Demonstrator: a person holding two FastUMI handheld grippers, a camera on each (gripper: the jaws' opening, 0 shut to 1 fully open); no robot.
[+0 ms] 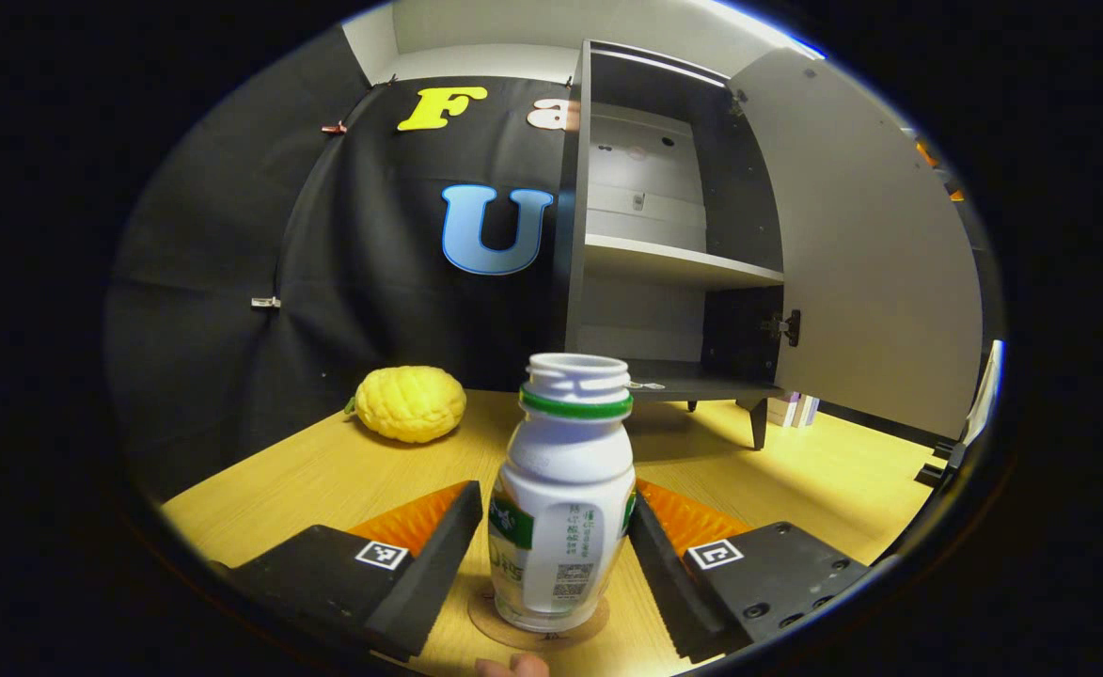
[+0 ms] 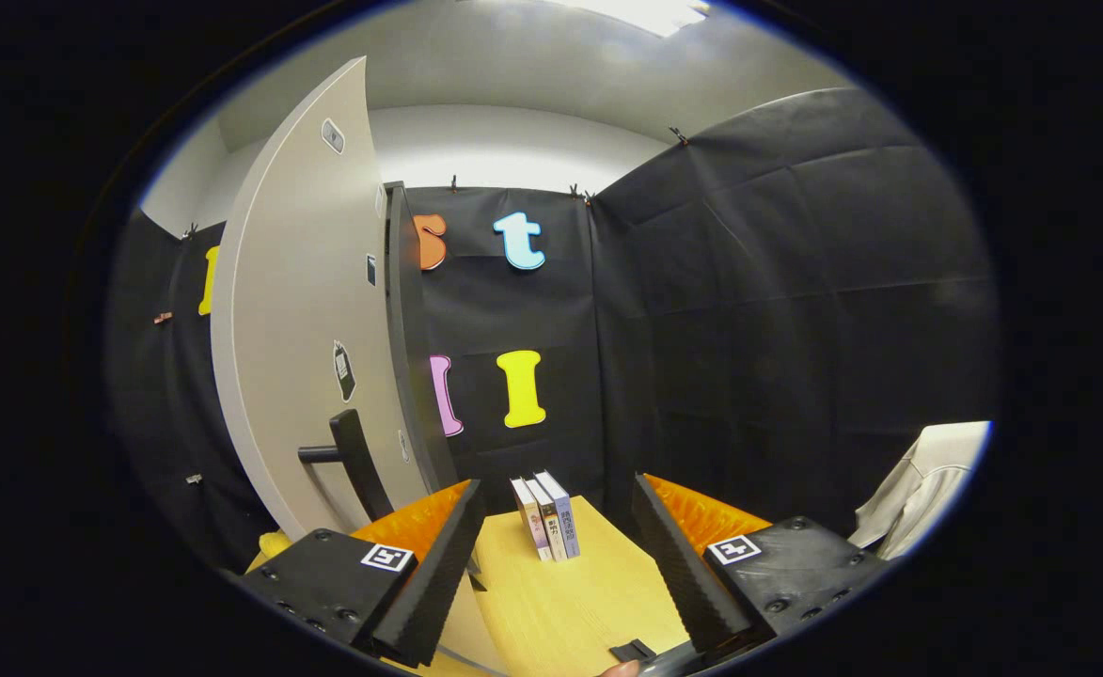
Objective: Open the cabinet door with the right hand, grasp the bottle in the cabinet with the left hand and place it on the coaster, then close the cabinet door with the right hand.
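In the left gripper view, the left gripper (image 1: pixel 559 545) stands around the white plastic bottle with a green neck ring (image 1: pixel 565 498). Its jaws are spread, with a thin gap on each side, so the bottle is released. The bottle stands upright on the round brown coaster (image 1: pixel 540 628), which lies on the light wooden table (image 1: pixel 325 480). Behind, the dark cabinet (image 1: pixel 664 235) has its grey door (image 1: pixel 866 254) swung wide open. A bumpy yellow fruit-shaped object (image 1: pixel 410 402) lies on the table to the left.

In the right gripper view, the right gripper (image 2: pixel 559 555) is spread open and holds nothing. The grey door with its black handle (image 2: pixel 355 463) is just beside the left finger. Three small upright books (image 2: pixel 548 515) stand farther on the table.
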